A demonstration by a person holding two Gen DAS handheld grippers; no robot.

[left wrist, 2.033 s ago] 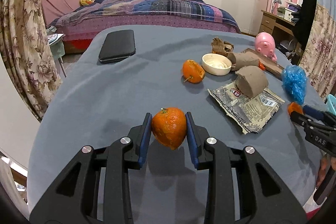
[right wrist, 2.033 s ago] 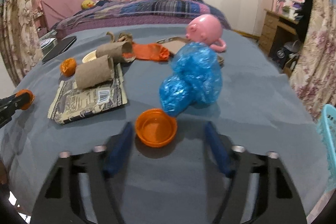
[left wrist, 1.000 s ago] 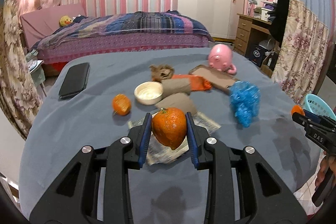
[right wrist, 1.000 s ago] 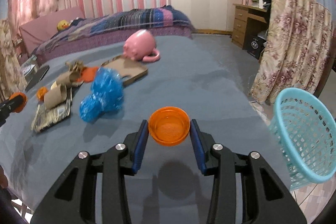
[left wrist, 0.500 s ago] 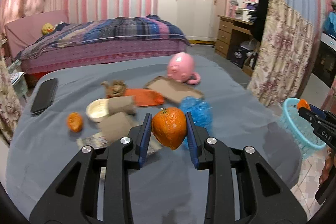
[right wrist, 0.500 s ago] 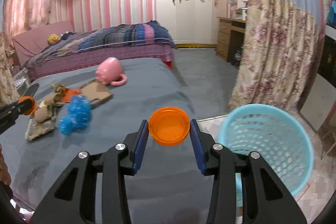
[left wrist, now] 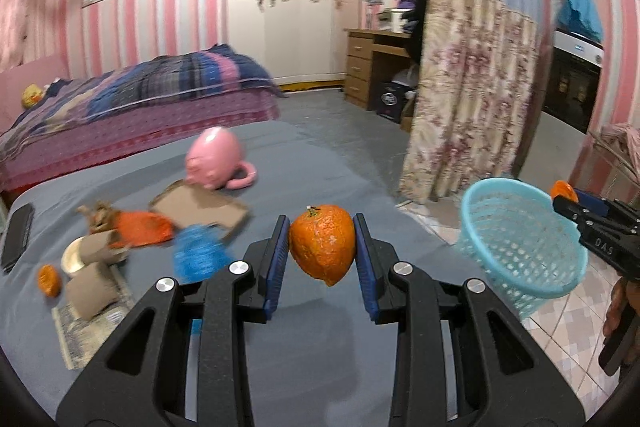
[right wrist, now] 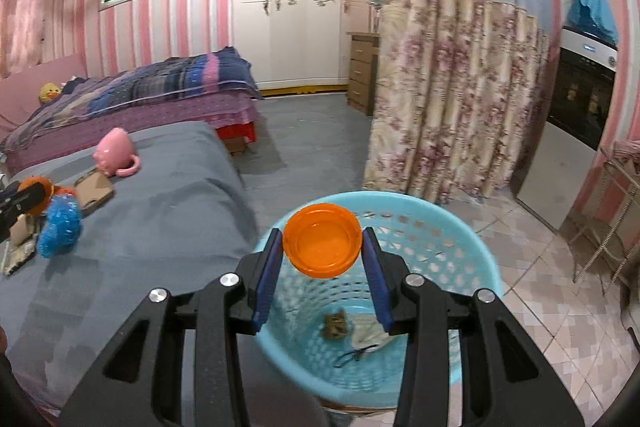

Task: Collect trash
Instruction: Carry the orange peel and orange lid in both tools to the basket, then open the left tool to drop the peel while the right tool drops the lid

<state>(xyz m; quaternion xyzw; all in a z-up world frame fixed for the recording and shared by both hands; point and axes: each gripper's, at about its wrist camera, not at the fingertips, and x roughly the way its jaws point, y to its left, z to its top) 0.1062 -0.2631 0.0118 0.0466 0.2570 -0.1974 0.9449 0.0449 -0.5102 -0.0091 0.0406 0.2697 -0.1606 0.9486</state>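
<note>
Bench (left wrist: 320,163): 1 orange piece (left wrist: 49,279), 2 cardboard tubes (left wrist: 89,290), 1 blue bag (left wrist: 199,254), 1 pink pig (left wrist: 214,157) | left hand-held gripper (left wrist: 322,254) pinching 1 orange peel (left wrist: 322,243) above bench | right hand-held gripper (right wrist: 322,254) pinching 1 orange lid (right wrist: 322,245) above 1 basket (right wrist: 440,227)

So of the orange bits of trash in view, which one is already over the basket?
The orange cap in the right gripper: it hangs above the blue basket. The orange peel in the left gripper is over the table; another peel lies there.
</note>
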